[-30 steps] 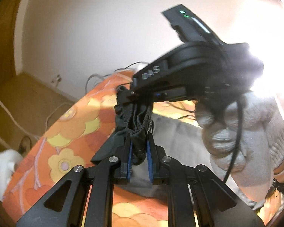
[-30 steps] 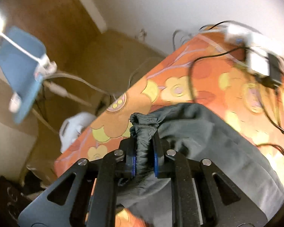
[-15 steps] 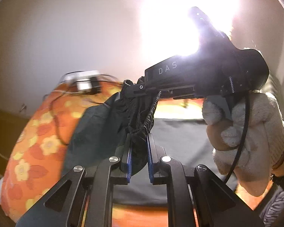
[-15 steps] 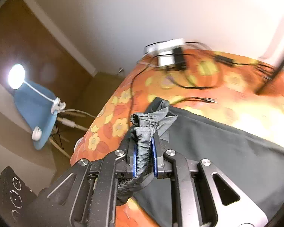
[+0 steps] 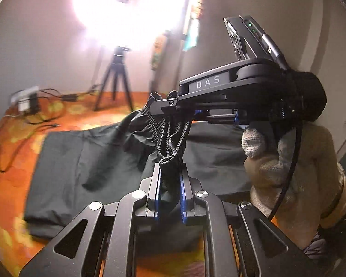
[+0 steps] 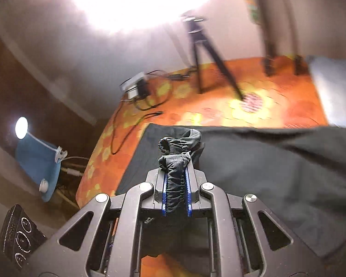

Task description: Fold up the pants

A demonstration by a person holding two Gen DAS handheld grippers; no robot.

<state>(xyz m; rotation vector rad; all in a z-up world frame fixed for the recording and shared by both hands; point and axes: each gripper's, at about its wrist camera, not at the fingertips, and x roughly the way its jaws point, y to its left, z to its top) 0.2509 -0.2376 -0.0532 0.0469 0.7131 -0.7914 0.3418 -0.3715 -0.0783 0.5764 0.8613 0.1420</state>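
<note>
Dark pants (image 5: 85,161) now swung toward tripod (image 5: 117,78).

The dark grey matt cloth pants (image 5: 85,152) have a ribbed, gathered elastic waistband (image 6: 176,161). The orange flower-printed bedcover (image 6: 276,106) looks like smooth fabric. The black matt plastic left gripper (image 5: 170,184) carries shiny metal screws. A knitted, fuzzy off-white glove (image 5: 286,168) looks rough.

Pants (image 6: 276,166) run off frame right — tripod (image 6: 203,53) blurred.
</note>
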